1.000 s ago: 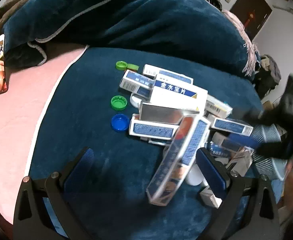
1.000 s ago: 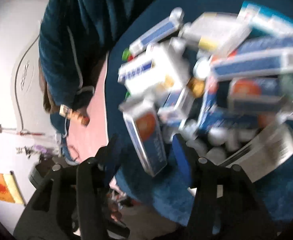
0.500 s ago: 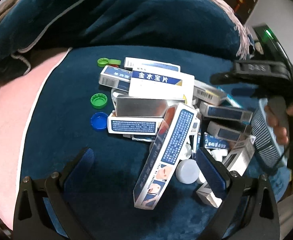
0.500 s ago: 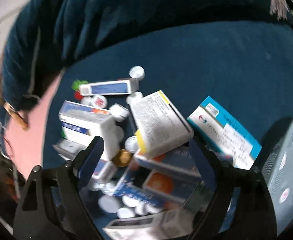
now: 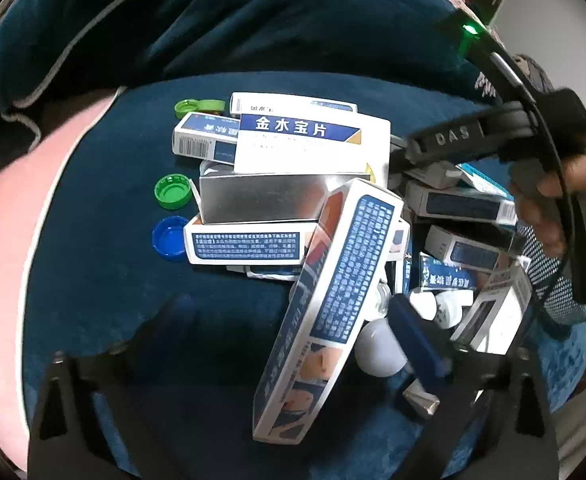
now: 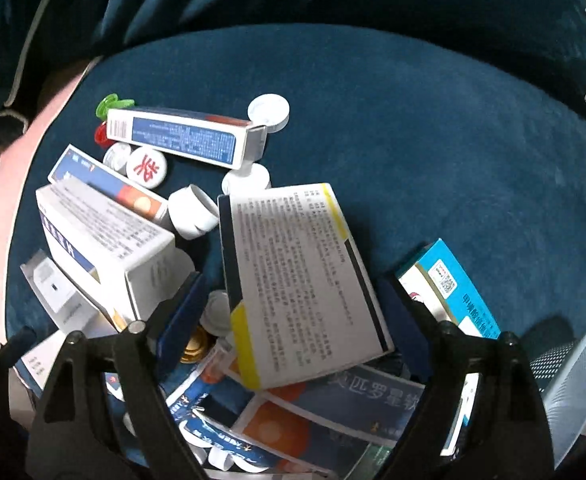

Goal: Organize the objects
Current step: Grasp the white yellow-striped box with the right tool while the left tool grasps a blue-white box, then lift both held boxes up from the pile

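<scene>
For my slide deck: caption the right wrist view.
Open right gripper straddles a yellow-edged white medicine box atop a pile of cartons and caps on blue cushion.

Mesh basket (image 6: 573,384): cut off by the right wrist view's lower right edge. Boxes beneath yellow-edged carton (image 6: 297,280): largely covered, print partly unreadable.

I see a home, likely a bedroom. Medicine boxes (image 5: 309,148) lie on a bed's blue plush blanket (image 6: 413,120), beside a pink sheet (image 5: 9,240).
</scene>
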`<state>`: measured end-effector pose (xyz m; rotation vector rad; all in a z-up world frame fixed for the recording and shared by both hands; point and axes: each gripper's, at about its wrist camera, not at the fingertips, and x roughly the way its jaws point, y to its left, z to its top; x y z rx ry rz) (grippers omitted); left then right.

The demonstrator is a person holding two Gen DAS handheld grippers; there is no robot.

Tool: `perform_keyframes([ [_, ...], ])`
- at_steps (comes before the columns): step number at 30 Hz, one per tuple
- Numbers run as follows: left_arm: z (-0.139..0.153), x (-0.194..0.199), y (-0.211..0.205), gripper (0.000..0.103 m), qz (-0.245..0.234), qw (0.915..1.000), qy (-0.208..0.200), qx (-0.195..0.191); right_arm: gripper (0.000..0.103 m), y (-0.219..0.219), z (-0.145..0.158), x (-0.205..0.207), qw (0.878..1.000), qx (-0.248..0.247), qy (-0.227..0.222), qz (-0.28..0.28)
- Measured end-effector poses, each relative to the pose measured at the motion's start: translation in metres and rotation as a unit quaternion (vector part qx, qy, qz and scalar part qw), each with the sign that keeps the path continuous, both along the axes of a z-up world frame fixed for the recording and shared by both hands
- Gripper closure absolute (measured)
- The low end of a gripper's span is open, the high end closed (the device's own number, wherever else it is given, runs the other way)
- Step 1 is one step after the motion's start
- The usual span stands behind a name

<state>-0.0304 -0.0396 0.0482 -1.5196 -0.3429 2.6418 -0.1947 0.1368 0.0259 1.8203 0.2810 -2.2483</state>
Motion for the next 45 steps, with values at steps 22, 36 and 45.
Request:
perform_keyframes([
  [22, 0.036, 0.028, -0.018, 0.046, 0.039, 0.9982, 0.026, 0.039, 0.030, 0.030, 0.091, 0.093, 0.995, -0.037, 0.080, -0.047],
  [36, -0.023, 0.015, -0.031, 0.037, 0.092, 0.9936, -0.044, 0.048, 0.030, 0.045, 0.099, 0.129, 0.988, -0.089, 0.103, -0.069],
  [45, -0.023, 0.027, -0.032, 0.077, 0.069, 0.9942, -0.046, 0.067, 0.030, 0.053, 0.081, 0.145, 0.989, -0.100, 0.087, -0.072],
])
